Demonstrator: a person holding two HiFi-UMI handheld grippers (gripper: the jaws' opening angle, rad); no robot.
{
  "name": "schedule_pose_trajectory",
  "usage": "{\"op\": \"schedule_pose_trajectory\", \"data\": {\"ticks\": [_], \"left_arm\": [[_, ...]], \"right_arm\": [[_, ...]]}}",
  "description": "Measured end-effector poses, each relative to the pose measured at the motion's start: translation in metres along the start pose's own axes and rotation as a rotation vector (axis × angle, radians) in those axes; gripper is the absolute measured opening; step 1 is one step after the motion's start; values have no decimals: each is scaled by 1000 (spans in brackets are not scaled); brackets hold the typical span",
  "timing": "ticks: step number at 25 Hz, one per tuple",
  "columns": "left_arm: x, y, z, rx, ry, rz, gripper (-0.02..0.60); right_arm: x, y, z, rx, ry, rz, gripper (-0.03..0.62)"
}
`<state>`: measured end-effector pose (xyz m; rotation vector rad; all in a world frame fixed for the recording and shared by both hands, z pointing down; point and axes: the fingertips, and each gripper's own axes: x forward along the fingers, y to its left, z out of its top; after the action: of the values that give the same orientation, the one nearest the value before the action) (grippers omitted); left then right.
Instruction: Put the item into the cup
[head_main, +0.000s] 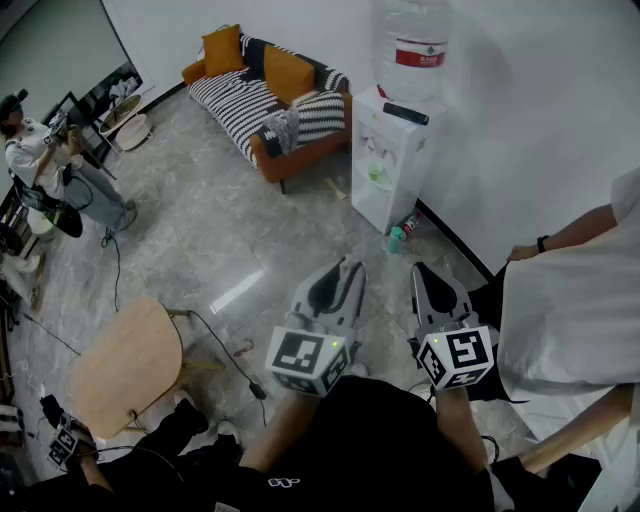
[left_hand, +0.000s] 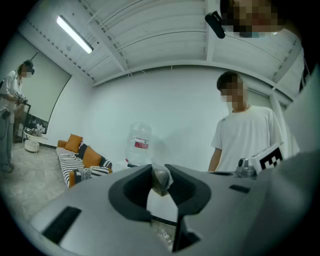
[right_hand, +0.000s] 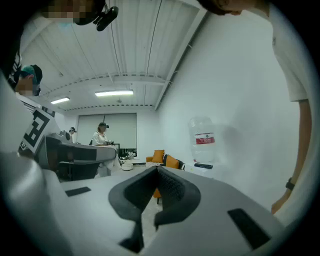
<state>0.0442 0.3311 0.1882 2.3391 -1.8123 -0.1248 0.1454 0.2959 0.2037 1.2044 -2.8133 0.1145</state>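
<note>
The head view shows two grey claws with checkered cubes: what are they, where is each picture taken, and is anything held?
They are hand-held two-jaw grippers, one per hand. The head view looks down from the person's head at the grey left gripper and right gripper above a marble floor. The other two pictures come from cameras riding on each gripper. The left gripper's jaws pinch a small clear-wrapped item. The right gripper's jaws are together, empty. No table shows, only a striped sofa and a white water dispenser.

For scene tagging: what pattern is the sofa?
Sofa: black-and-white stripes, orange cushions; head view shows it best.
</note>
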Motion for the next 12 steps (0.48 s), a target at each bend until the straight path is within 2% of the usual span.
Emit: {"op": "schedule_pose_trajectory", "data": {"ticks": [6,12], "left_arm": [[8,-1,3,17,-17,-9,78],[4,14,0,8,-7,32,78]], "right_arm": [[7,-8,2,-21,-23,-23,11],[11,-7,-1,-25,-34,-34,11]]}}
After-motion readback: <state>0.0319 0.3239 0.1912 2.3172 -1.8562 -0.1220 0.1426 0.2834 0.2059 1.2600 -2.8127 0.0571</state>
